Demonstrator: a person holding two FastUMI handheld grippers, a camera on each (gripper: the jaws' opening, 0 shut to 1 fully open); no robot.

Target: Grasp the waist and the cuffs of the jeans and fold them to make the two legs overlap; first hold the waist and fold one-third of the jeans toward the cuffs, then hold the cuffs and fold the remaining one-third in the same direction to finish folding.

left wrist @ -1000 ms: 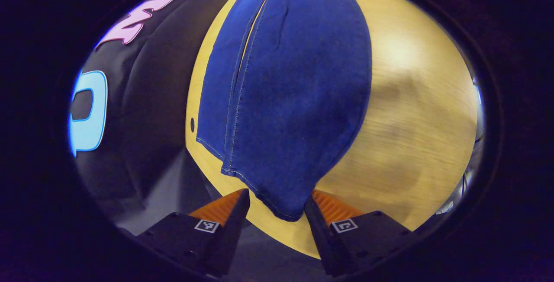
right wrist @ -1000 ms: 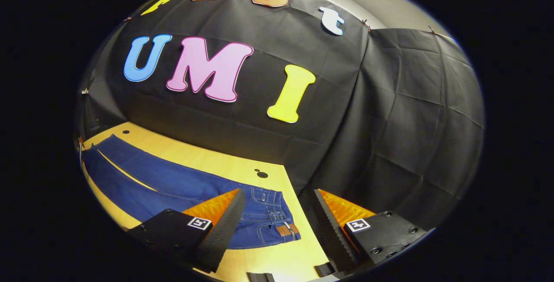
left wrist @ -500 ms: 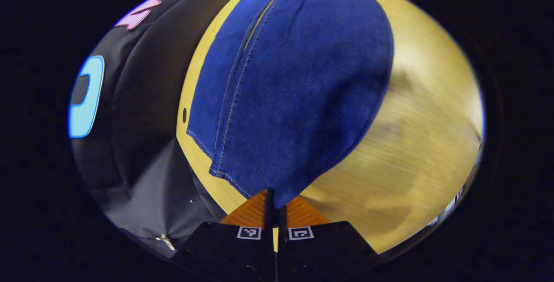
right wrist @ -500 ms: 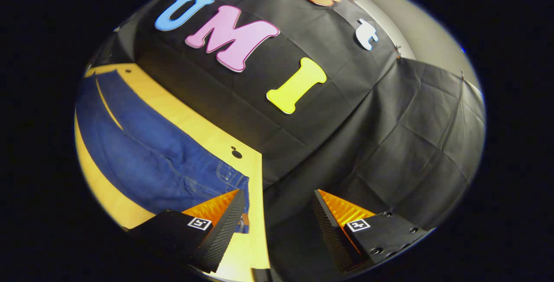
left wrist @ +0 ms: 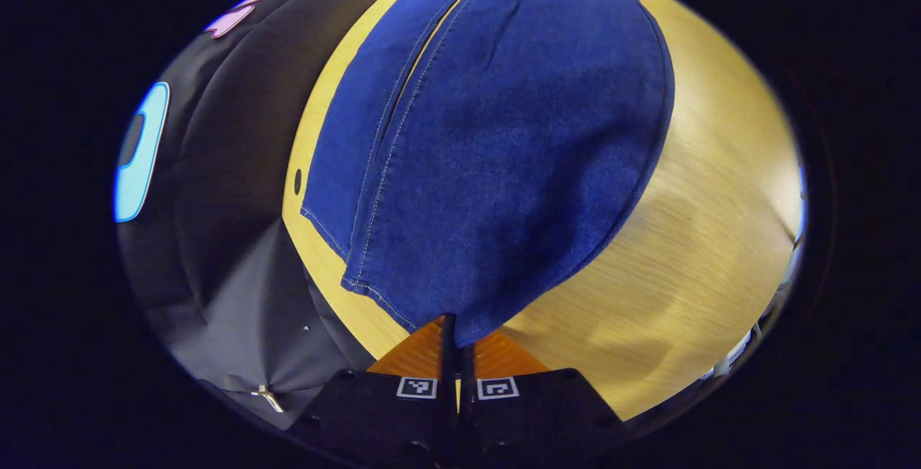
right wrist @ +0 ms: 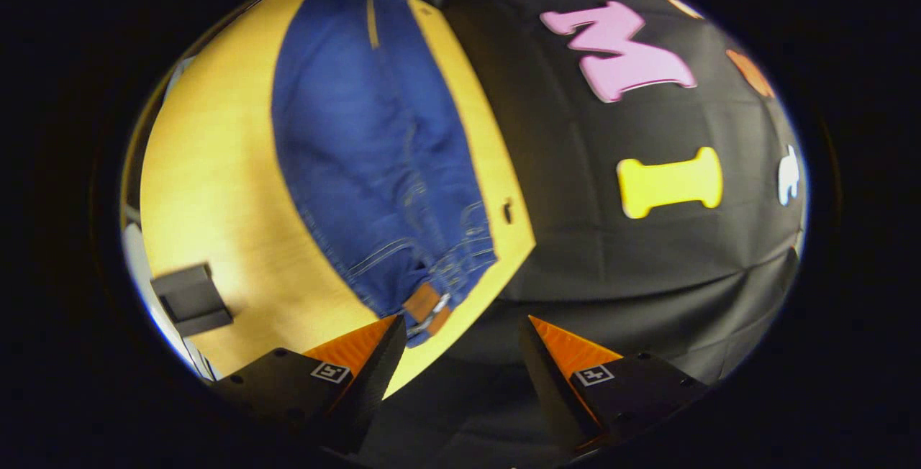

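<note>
A: Count, left gripper view?
B: One jeans (left wrist: 496, 145), two legs side by side, two cuffs at the near end. One table (left wrist: 691, 239). One dark hole (left wrist: 298, 181) in the tabletop. One gripper (left wrist: 455, 325), two fingers.

A: Right gripper view?
B: Same jeans, one brown waist patch (right wrist: 423, 302). One hole near it. One dark block (right wrist: 191, 300) on the table. One gripper (right wrist: 460, 336), two fingers.

At the bottom centre of the left gripper view, the left gripper (left wrist: 456, 336) had its two fingers drawn together, pinching the cuff edge of the jeans (left wrist: 496, 145) between them. In the right gripper view the right gripper (right wrist: 460, 336) stood with its fingers spread wide at the bottom of the frame, holding nothing.
</note>
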